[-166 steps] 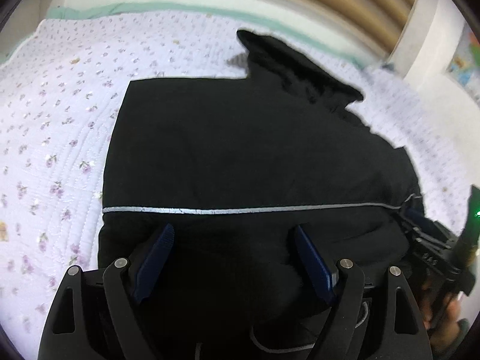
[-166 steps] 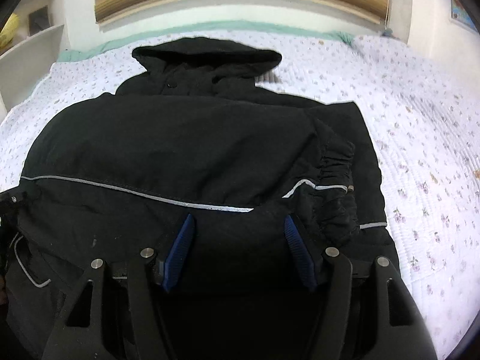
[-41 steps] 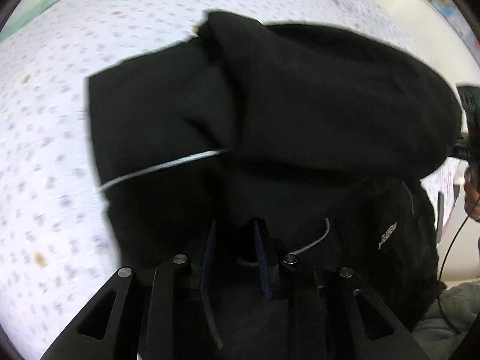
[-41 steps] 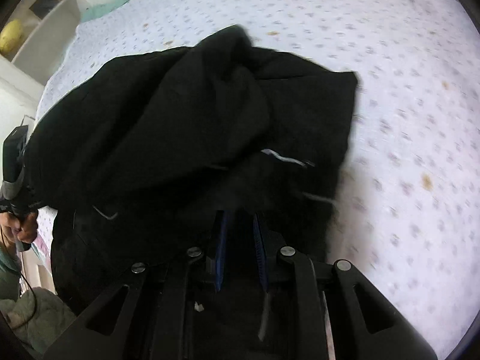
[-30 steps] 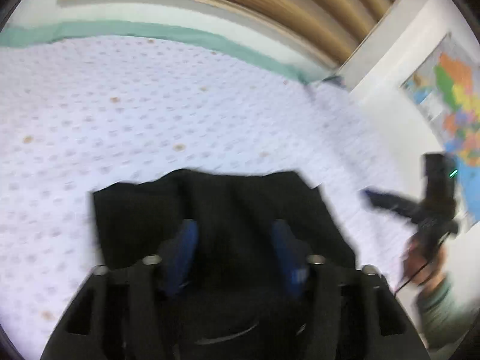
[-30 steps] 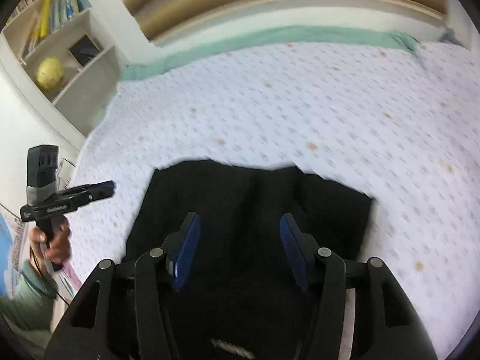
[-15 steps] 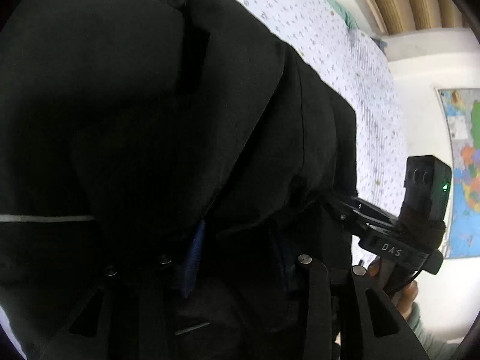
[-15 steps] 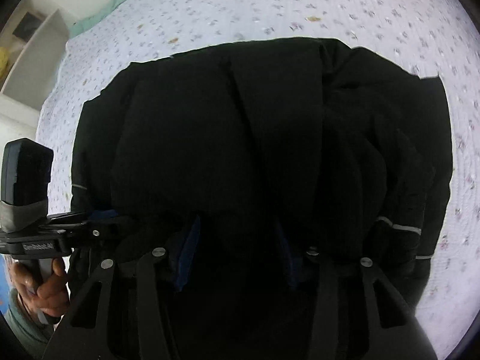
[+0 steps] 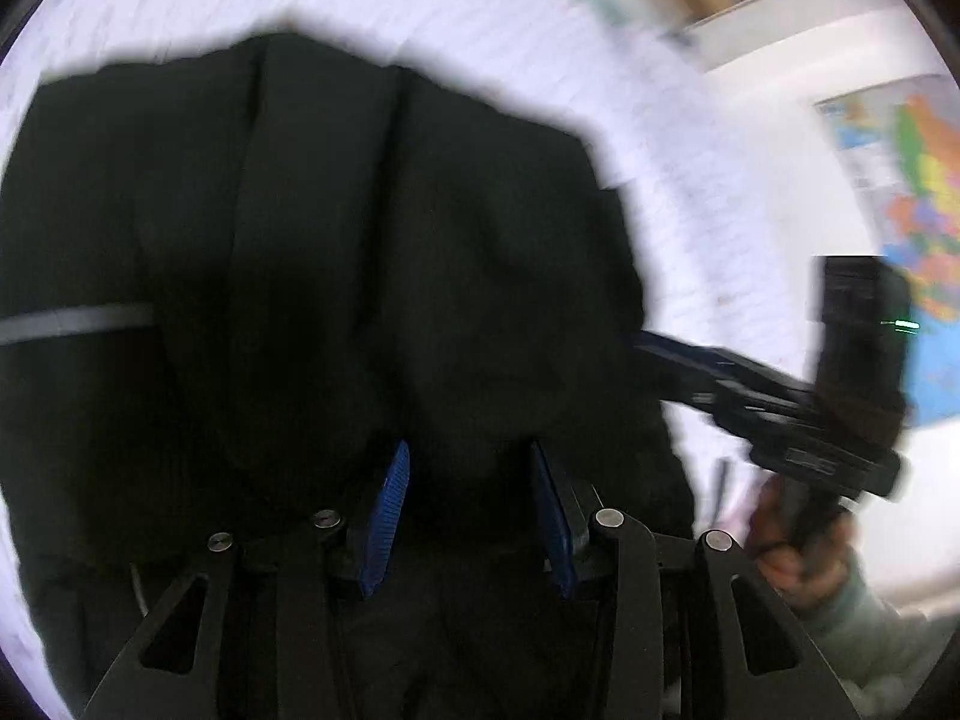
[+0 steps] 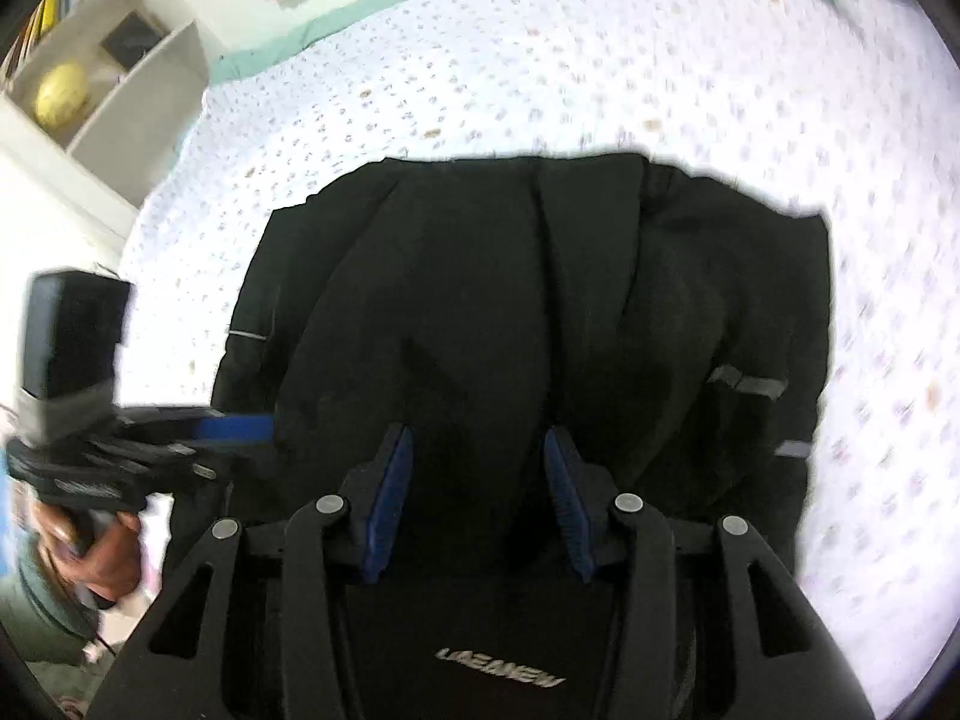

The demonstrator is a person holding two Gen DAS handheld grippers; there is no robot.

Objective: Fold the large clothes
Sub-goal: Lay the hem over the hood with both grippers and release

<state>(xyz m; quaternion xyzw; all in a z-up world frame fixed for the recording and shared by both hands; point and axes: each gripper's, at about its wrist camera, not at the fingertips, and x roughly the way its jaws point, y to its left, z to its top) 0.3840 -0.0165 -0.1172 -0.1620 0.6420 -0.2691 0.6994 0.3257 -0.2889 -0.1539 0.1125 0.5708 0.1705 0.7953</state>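
**Black jacket bunched on the bed, a gripper at each side**

The jacket point(image 10: 540, 312) fills the middle and lower part of the right wrist view and most of the left half of the left wrist view point(image 9: 312, 276). It lies on the quilt point(image 10: 660, 72), folded into a thick dark mound.

The right gripper point(image 10: 480, 492) sits at the bottom centre of its frame, blue pads partly apart, with jacket cloth rising between them. Whether the pads press on the cloth cannot be told. Its jaws have just been closing, then eased a little wider. The left gripper point(image 9: 468, 510) is also at the bottom centre of its frame, pads partly apart with dark cloth between them; grip or no grip cannot be told there either. Its jaws have just been closing too.

Each gripper shows in the other's view: the left one at the lower left point(image 10: 150, 438), its blue tip at the jacket's edge, and the right one at the right point(image 9: 780, 414), its tip against the jacket's side. A hand point(image 10: 102, 558) holds the left handle; another hand point(image 9: 798, 564) holds the right.

A shelf point(image 10: 90, 78) with a yellow ball point(image 10: 60, 97) stands at the upper left. A map point(image 9: 912, 204) hangs at the right. Nothing lies on the jacket.

The folds run from the bottom of each frame upward, away from the grippers. Grey stripes point(image 10: 747, 384) cross it sideways.
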